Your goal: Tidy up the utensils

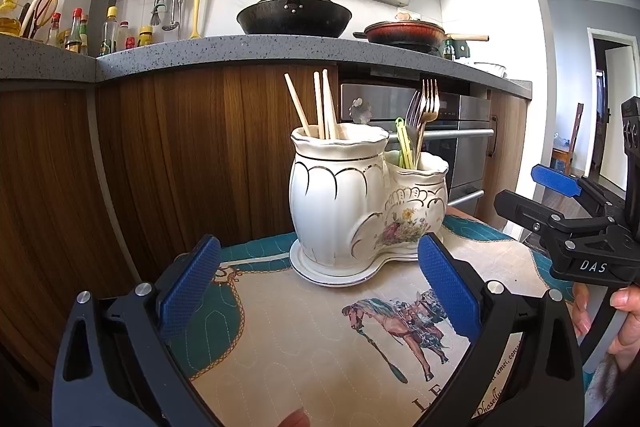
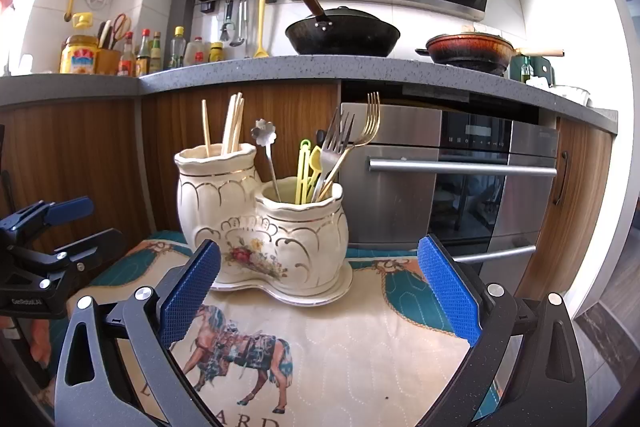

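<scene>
Presently, left wrist view: the ceramic holder stands on its saucer at frame centre, on the quilted cloth covering the table. Chopsticks fill the taller pot, forks the shorter, apparently sorted by type. The left gripper has its fingers spread wide and empty; the holder sits beyond and between the tips, untouched. The right gripper shows at right edge.

Right wrist view: holder left of centre, a flower-headed spoon and yellow-green plastic picks with the forks (nothing loose on the cloth, so sorting looks done). Right gripper spread, empty; the holder lies just past the left fingertip.
</scene>
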`<control>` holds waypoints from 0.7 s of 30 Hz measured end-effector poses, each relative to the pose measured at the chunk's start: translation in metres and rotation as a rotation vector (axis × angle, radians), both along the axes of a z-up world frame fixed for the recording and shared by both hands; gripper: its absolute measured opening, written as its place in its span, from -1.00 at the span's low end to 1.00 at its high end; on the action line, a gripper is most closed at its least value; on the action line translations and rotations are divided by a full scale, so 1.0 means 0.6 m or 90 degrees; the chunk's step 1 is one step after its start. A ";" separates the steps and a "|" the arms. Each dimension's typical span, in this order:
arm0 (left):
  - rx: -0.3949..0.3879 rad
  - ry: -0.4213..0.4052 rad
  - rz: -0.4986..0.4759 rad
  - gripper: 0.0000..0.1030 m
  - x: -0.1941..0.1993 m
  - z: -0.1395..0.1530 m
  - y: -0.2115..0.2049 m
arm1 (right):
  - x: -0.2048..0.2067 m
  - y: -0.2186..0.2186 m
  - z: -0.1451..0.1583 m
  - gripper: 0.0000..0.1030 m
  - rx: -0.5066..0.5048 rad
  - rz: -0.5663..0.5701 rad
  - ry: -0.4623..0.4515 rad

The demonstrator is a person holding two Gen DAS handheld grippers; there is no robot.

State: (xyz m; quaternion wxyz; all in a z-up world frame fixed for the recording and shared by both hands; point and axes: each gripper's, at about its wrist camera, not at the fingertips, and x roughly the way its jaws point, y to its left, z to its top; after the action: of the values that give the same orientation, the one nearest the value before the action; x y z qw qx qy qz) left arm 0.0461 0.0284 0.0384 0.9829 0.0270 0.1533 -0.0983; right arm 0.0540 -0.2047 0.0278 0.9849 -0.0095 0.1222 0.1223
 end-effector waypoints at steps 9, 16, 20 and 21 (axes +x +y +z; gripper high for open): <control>0.003 0.001 0.001 0.89 0.001 -0.005 -0.003 | 0.001 0.000 0.000 0.90 0.000 0.000 0.000; 0.003 0.002 0.001 0.89 0.001 -0.004 -0.003 | 0.001 0.000 0.000 0.90 0.000 0.000 0.001; 0.003 0.002 0.001 0.89 0.001 -0.004 -0.003 | 0.001 0.000 0.000 0.90 0.000 0.000 0.001; 0.003 0.002 0.001 0.89 0.001 -0.004 -0.003 | 0.001 0.000 0.000 0.90 0.000 0.000 0.001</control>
State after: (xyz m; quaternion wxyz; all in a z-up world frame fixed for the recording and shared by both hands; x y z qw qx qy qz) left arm 0.0465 0.0265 0.0358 0.9827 0.0287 0.1551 -0.0970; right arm 0.0546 -0.2049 0.0280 0.9848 -0.0097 0.1231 0.1224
